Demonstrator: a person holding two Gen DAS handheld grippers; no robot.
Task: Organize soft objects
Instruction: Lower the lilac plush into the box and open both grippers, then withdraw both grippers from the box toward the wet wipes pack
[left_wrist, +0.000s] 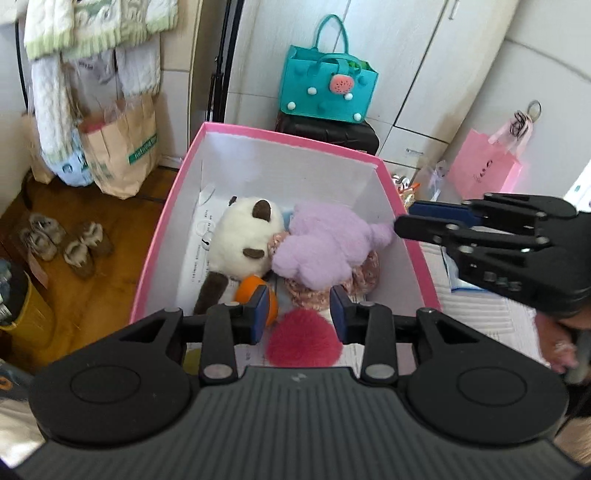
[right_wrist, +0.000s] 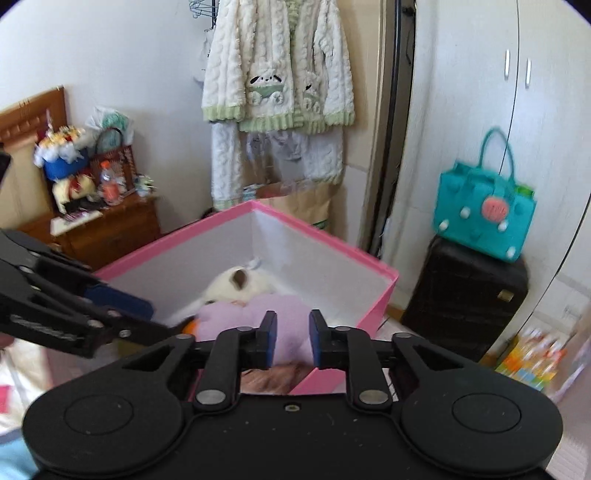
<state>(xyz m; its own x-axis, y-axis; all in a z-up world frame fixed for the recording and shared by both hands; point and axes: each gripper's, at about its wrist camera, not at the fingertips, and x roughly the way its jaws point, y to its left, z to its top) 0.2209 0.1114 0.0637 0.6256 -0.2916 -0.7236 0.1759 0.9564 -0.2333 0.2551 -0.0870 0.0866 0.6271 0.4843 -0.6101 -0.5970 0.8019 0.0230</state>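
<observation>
Both grippers poised over the pink box (left_wrist: 155, 236) with the soft toys already inside: the depositing step appears to be done.

Centre frame, the purple plush (left_wrist: 325, 243) lies against the white bear (left_wrist: 243, 240), with the red pom-pom (left_wrist: 304, 341) lower centre. The left gripper (left_wrist: 300, 314) stands released, nothing pinched; the right gripper (right_wrist: 293, 341) is likewise empty, its jaws narrowly parted. Next, probably: withdraw and seek any remaining soft item.

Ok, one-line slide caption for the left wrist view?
Left gripper hovers empty over pink box holding panda plush, lilac plush and red pompom.
</observation>
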